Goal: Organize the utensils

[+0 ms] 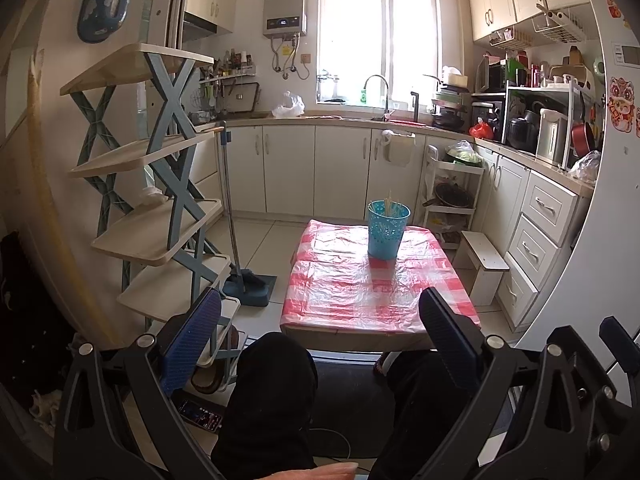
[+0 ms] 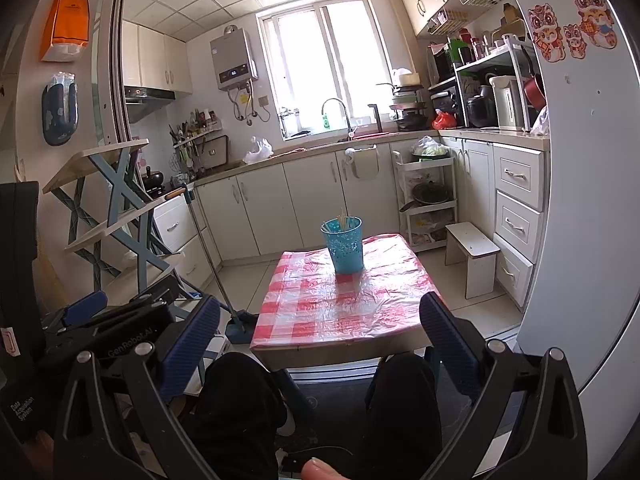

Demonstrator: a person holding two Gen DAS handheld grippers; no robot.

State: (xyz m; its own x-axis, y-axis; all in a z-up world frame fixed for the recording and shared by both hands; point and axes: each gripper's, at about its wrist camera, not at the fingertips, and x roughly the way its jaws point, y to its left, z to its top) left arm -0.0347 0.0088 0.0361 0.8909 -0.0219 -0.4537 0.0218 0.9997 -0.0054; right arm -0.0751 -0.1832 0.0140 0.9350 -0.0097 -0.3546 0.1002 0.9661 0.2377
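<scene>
Utensils (image 1: 390, 206), thin pale sticks that look like chopsticks, stand upright in a blue perforated cup (image 1: 388, 230) toward the far end of the small counter (image 1: 360, 296) with its red-checked plastic cover. From the left gripper (image 1: 320, 344) the cup lies at about one o'clock; from the right gripper (image 2: 320, 340) it sits near twelve. Both are well short of it, low over the person's knees, each with jaws spread wide and empty. Neither looks clearly nearer. Only the right view shows the left gripper's body at nine o'clock.
</scene>
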